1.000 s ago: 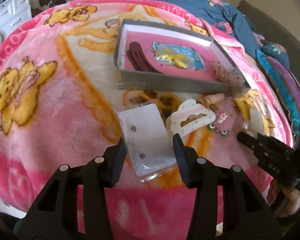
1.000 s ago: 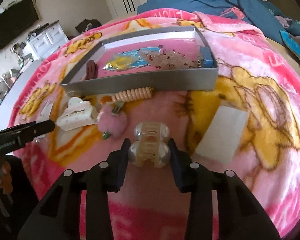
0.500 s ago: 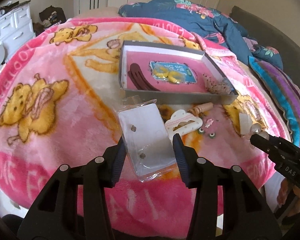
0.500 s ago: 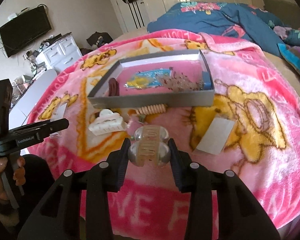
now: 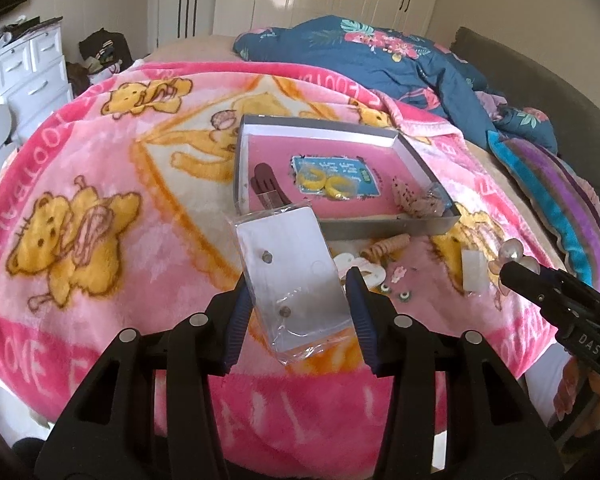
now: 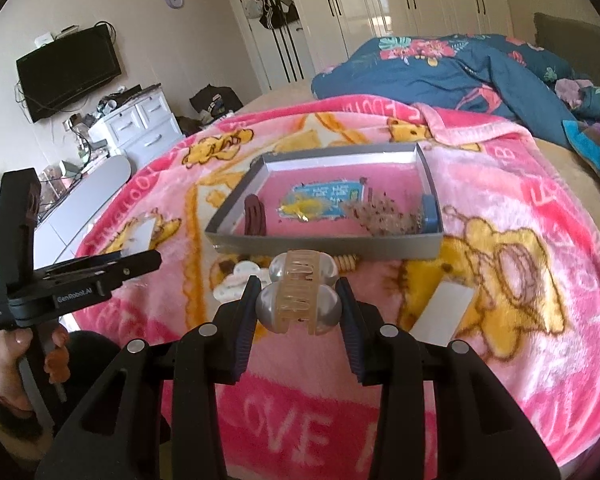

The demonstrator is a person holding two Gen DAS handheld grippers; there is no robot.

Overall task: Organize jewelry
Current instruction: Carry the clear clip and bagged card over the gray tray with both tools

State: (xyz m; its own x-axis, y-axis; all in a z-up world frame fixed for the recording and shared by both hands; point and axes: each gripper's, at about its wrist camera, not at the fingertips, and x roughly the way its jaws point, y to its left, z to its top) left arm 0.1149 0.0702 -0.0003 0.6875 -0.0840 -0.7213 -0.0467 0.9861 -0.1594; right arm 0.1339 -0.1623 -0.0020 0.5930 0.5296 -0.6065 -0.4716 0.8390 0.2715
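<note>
My left gripper (image 5: pixel 299 280) is shut on a white earring card in a clear sleeve (image 5: pixel 290 264), held above the pink blanket. My right gripper (image 6: pixel 297 286) is shut on a beige claw clip with pearly balls (image 6: pixel 300 300), also lifted; it shows at the right edge of the left wrist view (image 5: pixel 508 270). Beyond both lies a grey tray (image 5: pixel 388 230) (image 6: pixel 324 246) holding a maroon hair clip (image 5: pixel 266 188), yellow hoops on a blue card (image 5: pixel 332 180) and a speckled piece (image 5: pixel 416 198).
In front of the tray lie a white claw clip (image 5: pixel 364 266), a spiral hair tie (image 5: pixel 388 245), small studs (image 5: pixel 398 276) and a white card (image 6: pixel 444 312). A blue floral duvet (image 6: pixel 460 68) is bunched behind. A white dresser (image 6: pixel 140 124) stands left of the bed.
Both grippers have risen away from the blanket, each keeping its item. More of the bed and the room has come into view.
</note>
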